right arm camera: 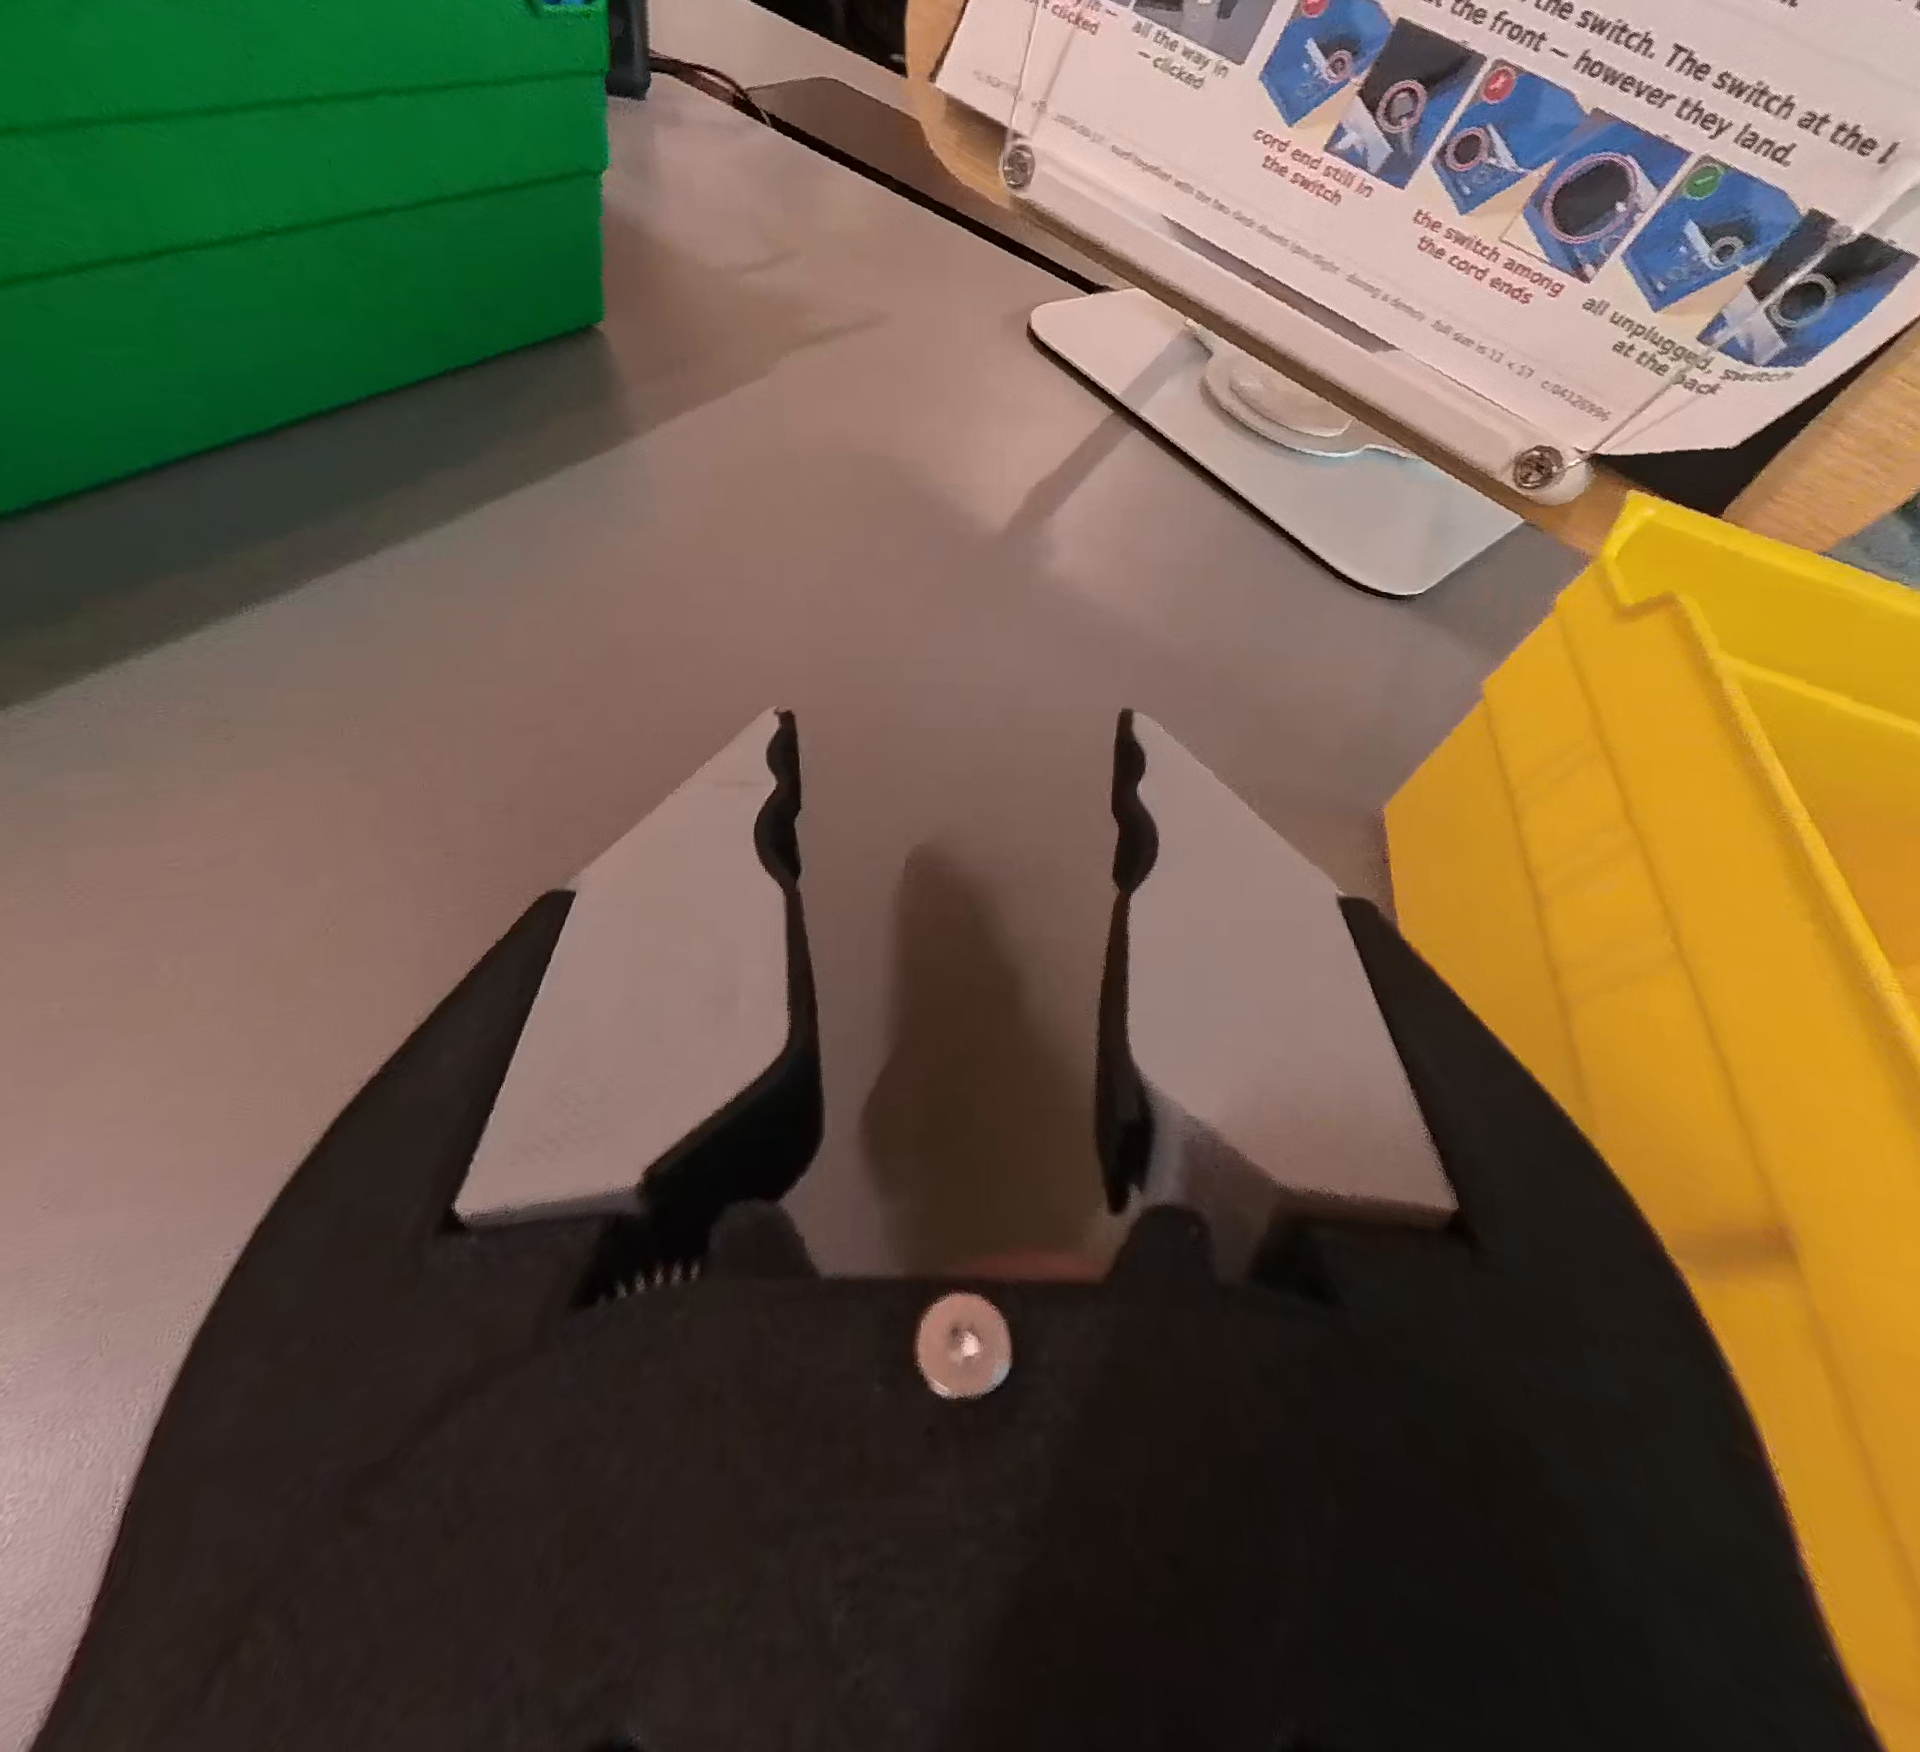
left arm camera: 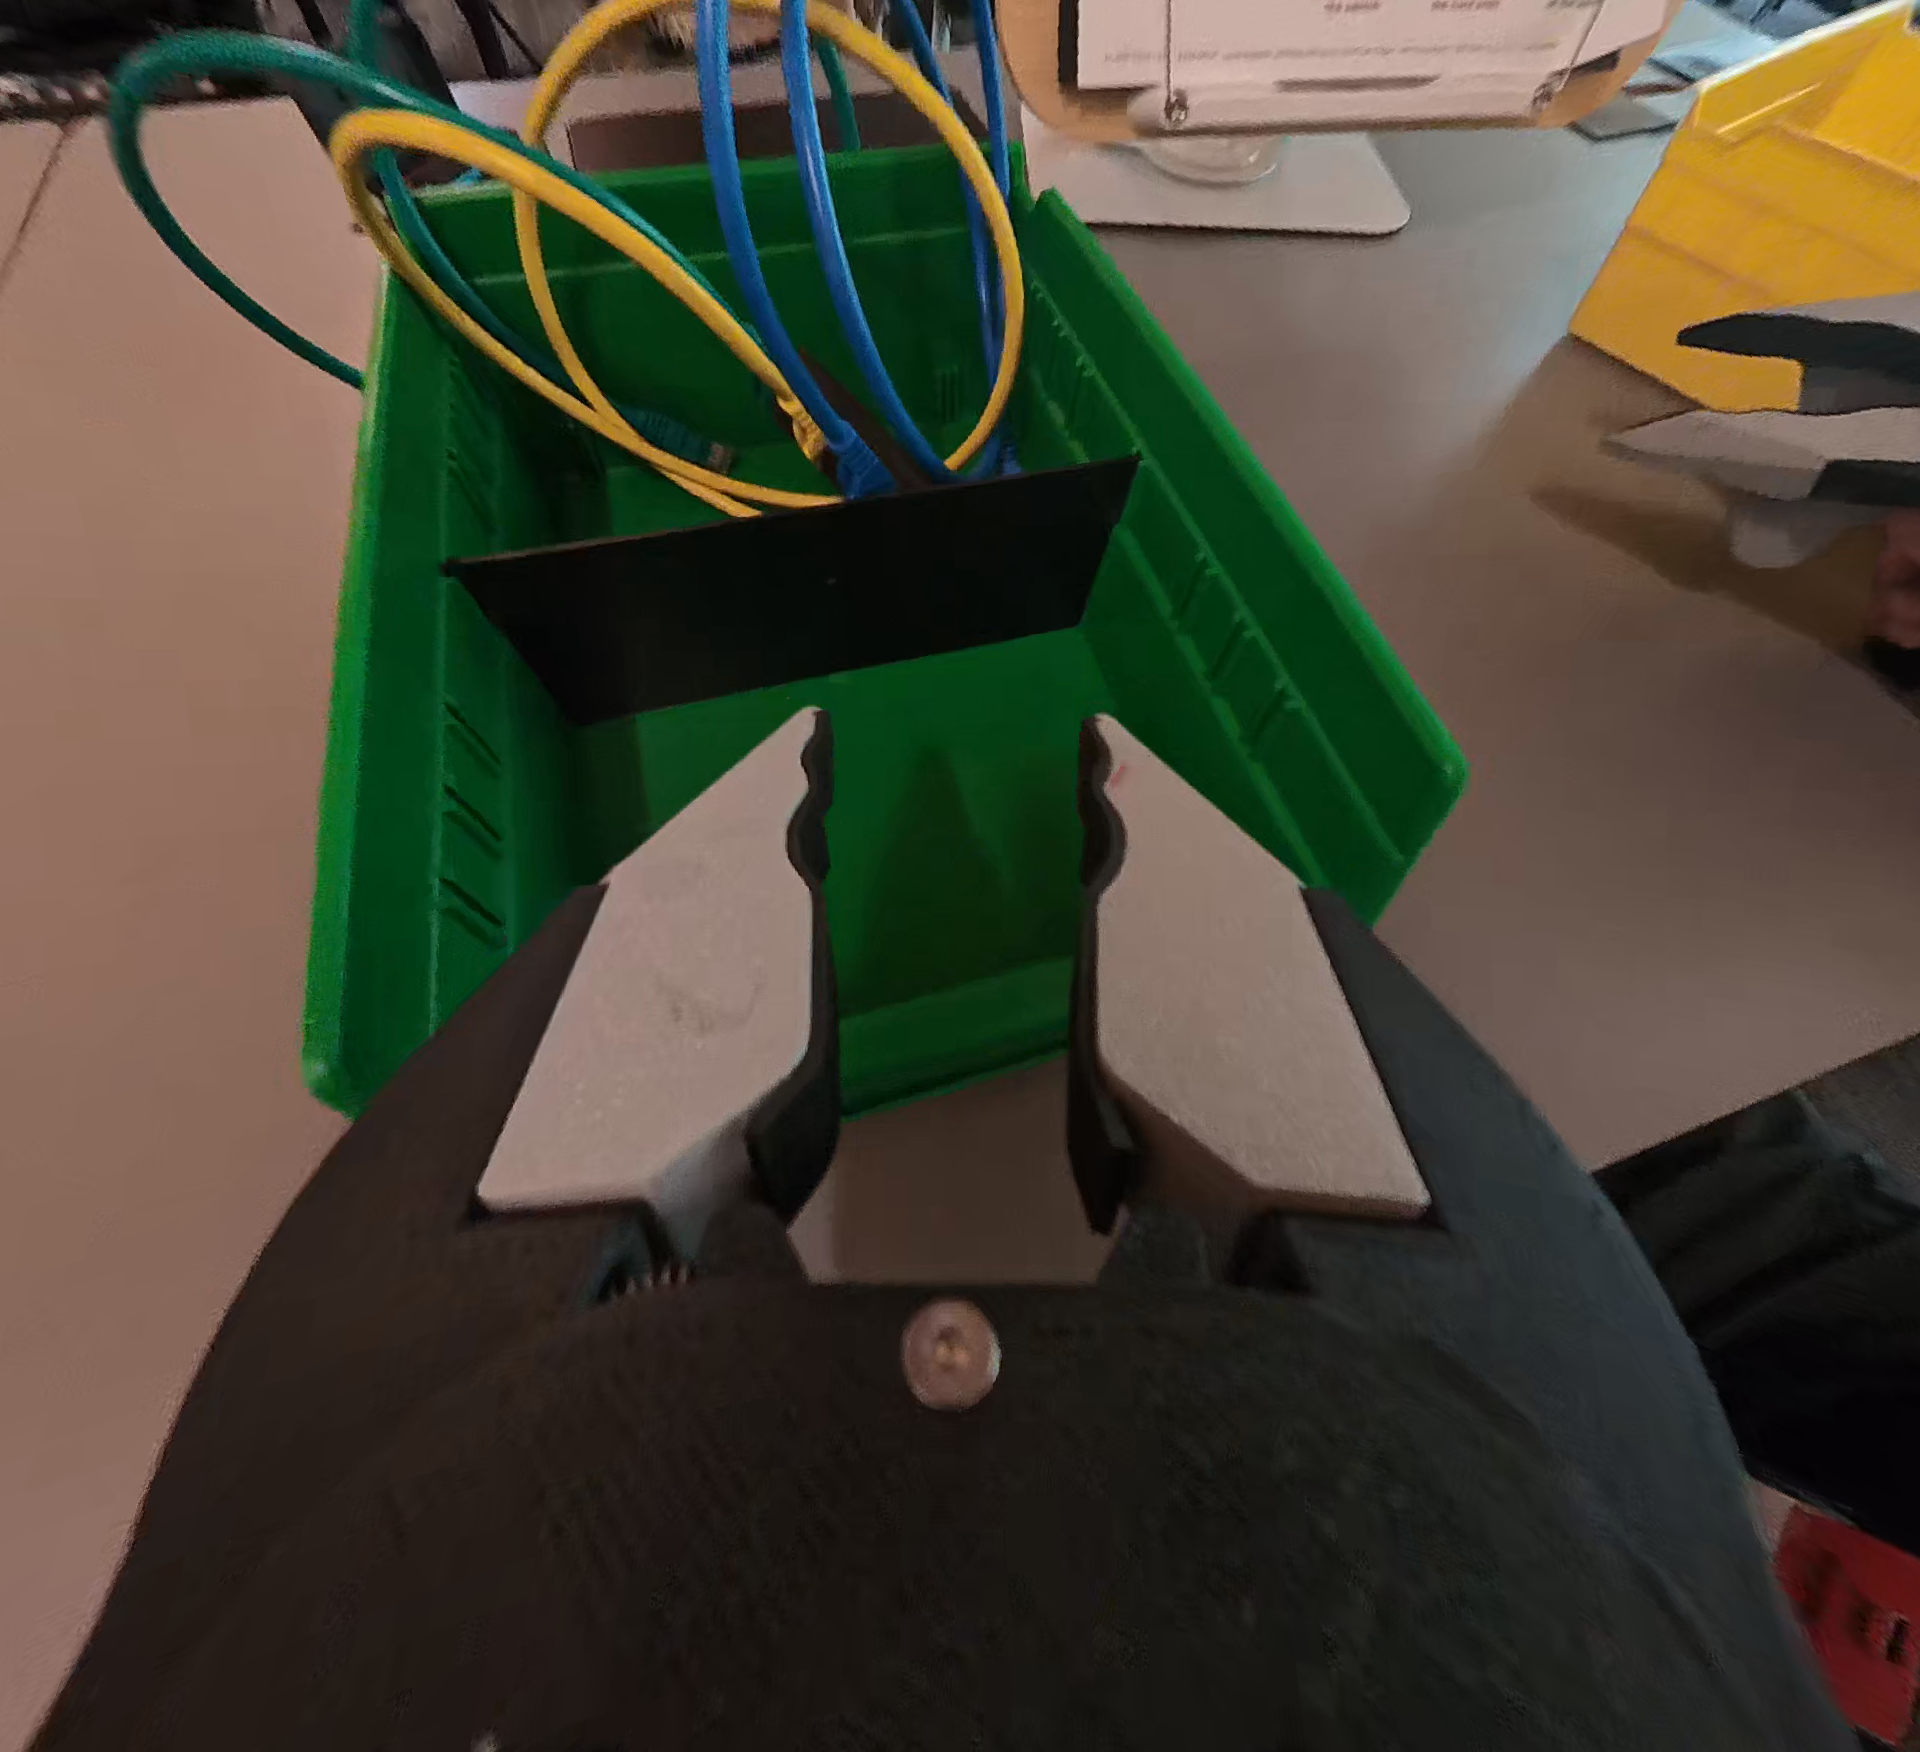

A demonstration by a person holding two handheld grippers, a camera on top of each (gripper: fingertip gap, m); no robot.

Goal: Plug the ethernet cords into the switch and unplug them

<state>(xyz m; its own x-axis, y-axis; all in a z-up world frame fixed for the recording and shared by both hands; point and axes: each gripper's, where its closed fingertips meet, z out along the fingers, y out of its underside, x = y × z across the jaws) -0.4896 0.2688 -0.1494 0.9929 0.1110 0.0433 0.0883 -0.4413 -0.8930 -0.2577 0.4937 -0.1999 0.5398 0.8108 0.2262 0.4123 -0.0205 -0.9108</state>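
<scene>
My left gripper (left arm camera: 951, 736) and right gripper (right arm camera: 951, 731) both gape empty; cords (left arm camera: 748, 248) coil in the bin (left arm camera: 1247, 559) at 12 o'clock, switch unseen, so I judge pickup comes next

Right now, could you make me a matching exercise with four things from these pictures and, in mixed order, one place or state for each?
Things:
1. green plastic bin
2. black flat divider panel
3. yellow plastic bin
4. left gripper

Places or states:
A. open and empty, over the near compartment
B. stands across the inside of a bin
C. holds looped blue, yellow and green cords behind its partition
D. on the table at the right, beside the right gripper

Pairs: 1-C, 2-B, 3-D, 4-A
</scene>
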